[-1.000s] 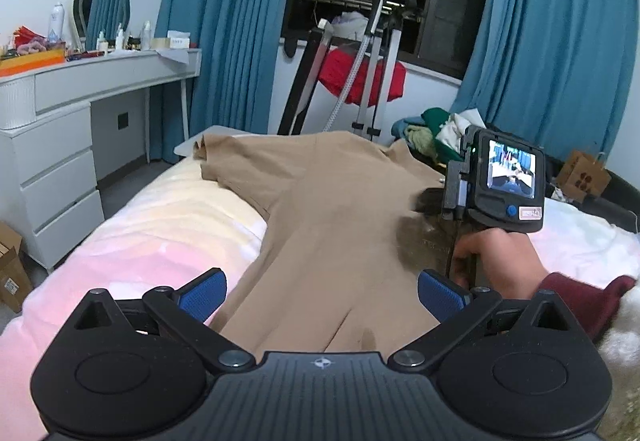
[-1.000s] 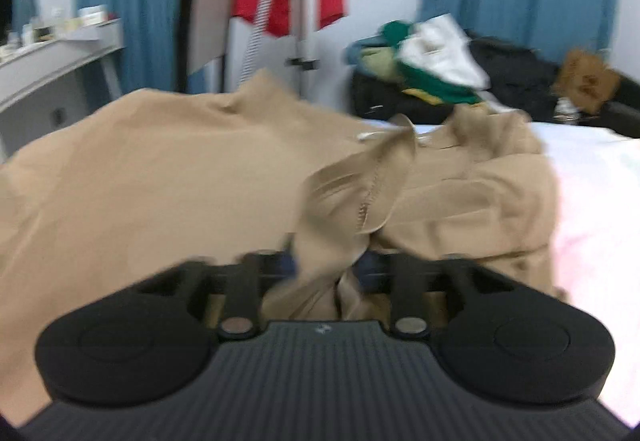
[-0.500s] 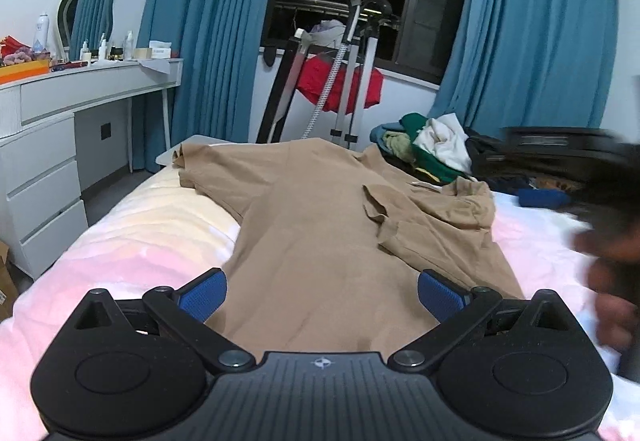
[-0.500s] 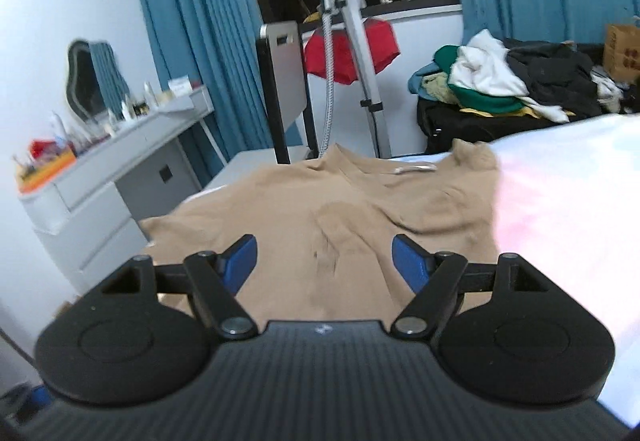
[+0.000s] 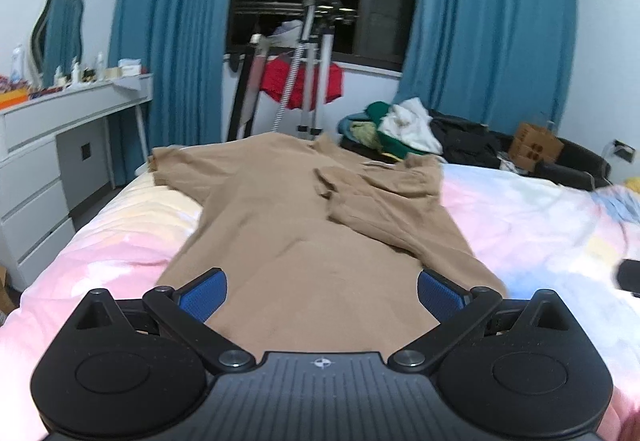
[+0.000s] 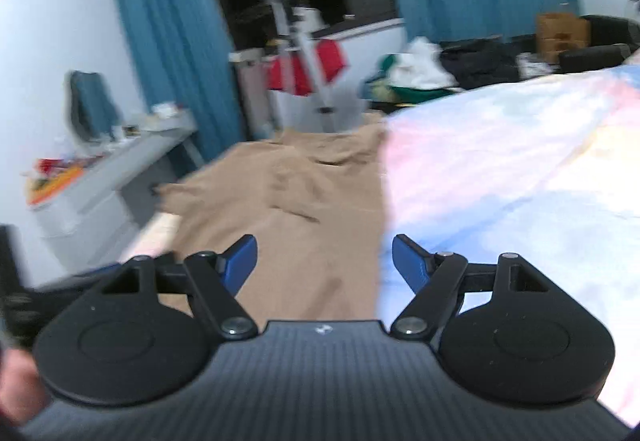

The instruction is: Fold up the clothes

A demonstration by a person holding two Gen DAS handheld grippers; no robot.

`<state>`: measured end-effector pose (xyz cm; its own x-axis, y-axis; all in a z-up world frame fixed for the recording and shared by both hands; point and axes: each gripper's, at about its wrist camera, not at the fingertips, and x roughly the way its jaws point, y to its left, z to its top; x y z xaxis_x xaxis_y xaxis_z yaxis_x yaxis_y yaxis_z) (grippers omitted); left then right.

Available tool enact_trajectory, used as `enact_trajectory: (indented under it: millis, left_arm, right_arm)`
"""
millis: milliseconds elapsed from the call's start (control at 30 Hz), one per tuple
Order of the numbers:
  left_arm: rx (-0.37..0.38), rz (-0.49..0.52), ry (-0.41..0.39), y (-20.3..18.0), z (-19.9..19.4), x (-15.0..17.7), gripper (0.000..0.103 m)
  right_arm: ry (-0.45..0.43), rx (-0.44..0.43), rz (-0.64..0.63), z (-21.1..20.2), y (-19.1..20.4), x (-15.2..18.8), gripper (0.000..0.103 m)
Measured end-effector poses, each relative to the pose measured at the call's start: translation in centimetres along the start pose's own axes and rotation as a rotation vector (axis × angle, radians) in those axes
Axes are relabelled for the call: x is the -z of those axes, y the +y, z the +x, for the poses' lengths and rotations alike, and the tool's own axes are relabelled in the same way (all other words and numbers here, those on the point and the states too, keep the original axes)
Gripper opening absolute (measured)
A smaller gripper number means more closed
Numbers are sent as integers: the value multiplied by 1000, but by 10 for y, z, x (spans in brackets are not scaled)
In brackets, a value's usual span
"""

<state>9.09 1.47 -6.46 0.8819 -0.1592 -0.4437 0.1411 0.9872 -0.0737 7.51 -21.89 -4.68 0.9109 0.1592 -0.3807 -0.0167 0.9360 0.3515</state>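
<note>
A wide bed (image 5: 520, 209) under a soft pastel quilt of pink, yellow and pale blue fills both views, and along its left side lies the tan shirt (image 5: 280, 225), a matte, limp knit spread lengthwise with its collar at the far end. Its right sleeve (image 5: 376, 197) is turned in over the body in a rumpled flap, while the left sleeve (image 5: 180, 165) lies spread toward the bed's edge, so the fold looks partway done on one side only. The matching move would call for a pinch on that outstretched sleeve. The left gripper (image 5: 322, 291) hovers over the hem, blue ribbed pads apart and empty; the right gripper (image 6: 324, 261), blurred, also gapes empty.
</note>
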Motion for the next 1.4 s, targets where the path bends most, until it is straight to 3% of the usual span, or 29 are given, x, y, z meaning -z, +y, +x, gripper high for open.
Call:
enact_trajectory:
  millis: [133, 233, 400, 600, 667, 700, 767, 800, 833, 1067, 1200, 1267, 1400]
  left_arm:
    - [75, 64, 18, -31, -13, 11, 96]
    - [173, 97, 64, -62, -20, 23, 91]
    - [333, 248, 112, -123, -27, 49, 78]
    - [392, 318, 233, -165, -11, 88, 62]
    - [364, 341, 274, -170, -1, 97, 59]
    - [351, 342, 292, -170, 4, 99, 51]
    - [345, 314, 309, -165, 12, 101, 33]
    - [345, 292, 308, -160, 12, 100, 16]
    - [354, 262, 309, -155, 13, 95, 7]
    - [493, -23, 298, -81, -12, 37, 5]
    - [510, -273, 395, -11, -3, 19, 5]
    - [485, -360, 461, 20, 9, 22, 5]
    - [348, -399, 544, 52, 35, 39, 6]
  right_arm:
    - [-52, 51, 65, -7, -24, -1, 76]
    - [-91, 89, 113, -12, -43, -2, 76]
    - [-156, 153, 194, -20, -73, -4, 76]
    - [-147, 151, 255, -15, -90, -3, 76]
    - [-140, 146, 273, -12, -95, -3, 76]
    - [-136, 143, 282, -11, -97, -2, 76]
    - [-128, 141, 291, -9, -99, -1, 76]
    - [-124, 142, 291, -9, -100, -1, 76]
    - [-121, 144, 291, -8, -100, -1, 76]
    - [-101, 151, 282, -5, -97, 0, 76]
    - [-75, 146, 268, 1, -92, 1, 76]
    - [-56, 141, 257, 6, -89, 2, 76]
    - [-14, 129, 232, 14, -83, 4, 76]
